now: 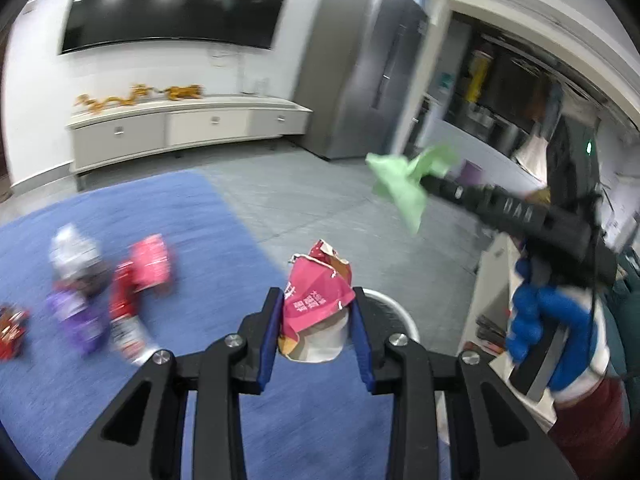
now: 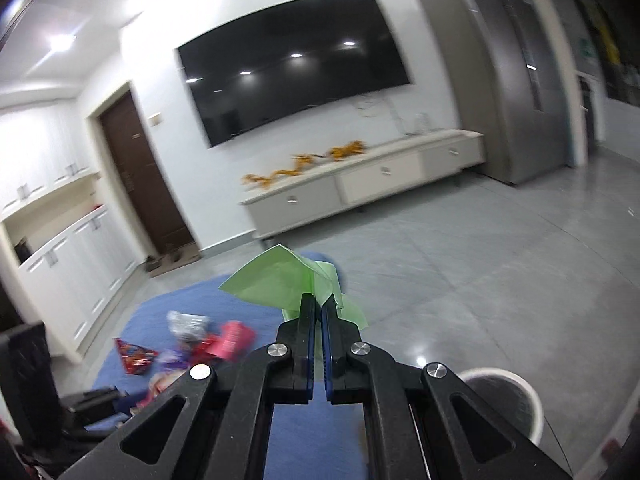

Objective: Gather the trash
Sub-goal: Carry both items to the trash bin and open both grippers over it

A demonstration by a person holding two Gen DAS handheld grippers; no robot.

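Note:
My left gripper (image 1: 317, 300) is shut on a crumpled pink snack bag (image 1: 316, 296), which sticks up between the blue pads just over the white bin (image 1: 404, 314). At the right of that view a blue-gloved hand (image 1: 548, 320) carries my right gripper (image 1: 426, 182), shut on a sheet of green paper (image 1: 400, 188) in mid-air. In the right wrist view the right gripper (image 2: 319, 300) pinches the same green paper (image 2: 276, 280), and the bin (image 2: 500, 396) lies low at the right. More wrappers lie on the blue rug (image 1: 160, 208): a pink packet (image 1: 152, 264), a purple bag (image 1: 80, 316) and a silver one (image 1: 74, 250).
A grey tiled floor (image 2: 460, 272) surrounds the rug. A low white TV cabinet (image 2: 360, 188) stands under a wall-mounted screen (image 2: 292, 64), with a grey fridge (image 1: 360, 68) to its right. White cupboards (image 2: 72, 264) and a dark door (image 2: 140, 176) line the left wall.

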